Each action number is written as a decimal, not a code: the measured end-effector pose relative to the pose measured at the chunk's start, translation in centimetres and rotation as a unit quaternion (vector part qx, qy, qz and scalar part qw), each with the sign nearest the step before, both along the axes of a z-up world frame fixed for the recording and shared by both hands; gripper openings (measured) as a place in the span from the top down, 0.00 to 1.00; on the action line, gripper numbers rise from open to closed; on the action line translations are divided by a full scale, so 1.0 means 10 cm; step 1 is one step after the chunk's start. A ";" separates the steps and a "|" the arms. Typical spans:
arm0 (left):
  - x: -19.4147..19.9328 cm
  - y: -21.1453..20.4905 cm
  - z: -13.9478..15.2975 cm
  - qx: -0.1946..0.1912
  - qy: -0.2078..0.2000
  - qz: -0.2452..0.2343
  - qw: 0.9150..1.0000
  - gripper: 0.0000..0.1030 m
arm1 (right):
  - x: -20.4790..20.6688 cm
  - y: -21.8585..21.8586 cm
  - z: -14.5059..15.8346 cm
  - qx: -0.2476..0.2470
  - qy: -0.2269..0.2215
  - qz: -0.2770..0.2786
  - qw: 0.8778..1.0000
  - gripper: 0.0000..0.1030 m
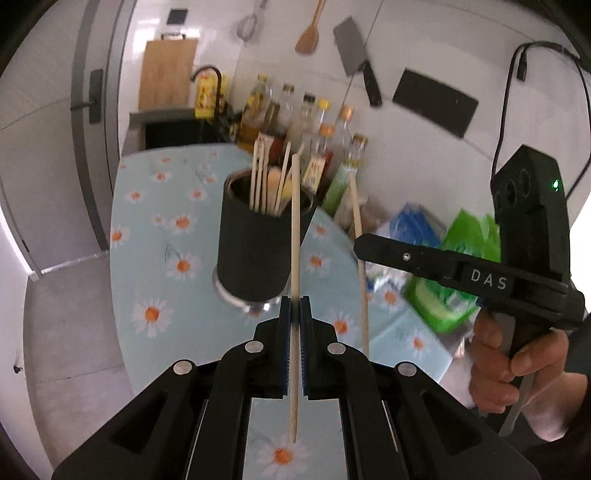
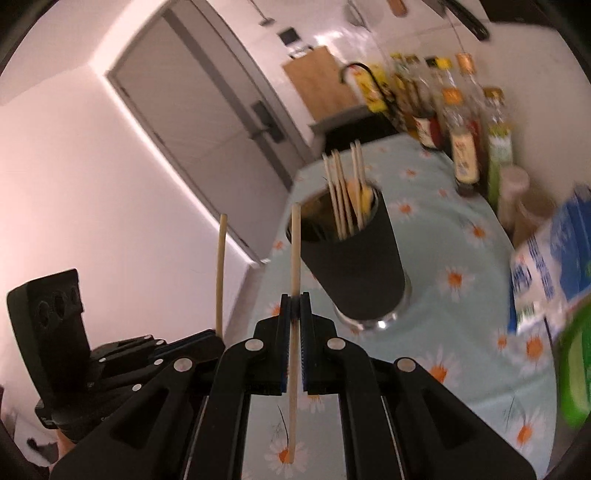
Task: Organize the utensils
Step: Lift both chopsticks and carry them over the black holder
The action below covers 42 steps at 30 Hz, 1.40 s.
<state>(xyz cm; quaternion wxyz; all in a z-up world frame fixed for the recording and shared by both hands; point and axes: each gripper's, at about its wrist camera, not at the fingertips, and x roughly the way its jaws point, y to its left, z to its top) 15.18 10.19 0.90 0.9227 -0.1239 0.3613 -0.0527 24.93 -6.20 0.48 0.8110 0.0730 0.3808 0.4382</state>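
Chopstick (image 1: pixel 294 236) upright between clamped jaws, black holder (image 1: pixel 258 236) beyond

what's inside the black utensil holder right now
The black utensil holder holds several wooden chopsticks standing upright, plus a wider, flat pale wooden utensil. Their lower ends and the holder's bottom are hidden by its wall.

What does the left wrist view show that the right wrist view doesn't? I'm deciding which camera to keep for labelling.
Only the left wrist view shows the cleaver and wooden spatula hanging on the wall. Only the right wrist view shows the grey door. Both show the black utensil holder with chopsticks inside, the daisy tablecloth, and each gripper clamping one chopstick.
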 end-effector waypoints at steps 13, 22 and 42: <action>0.34 -0.19 0.24 -0.014 -0.092 0.067 0.993 0.97 | 0.55 -0.08 0.29 0.064 -0.076 0.044 0.994 0.94; 0.53 -0.05 0.54 -0.002 -0.154 0.098 0.983 0.97 | 0.78 0.08 0.51 0.103 -0.117 0.045 0.987 0.94; 1.13 0.21 0.73 -0.006 -0.211 0.081 0.974 0.97 | 1.30 0.30 0.71 0.147 -0.145 0.004 0.978 0.94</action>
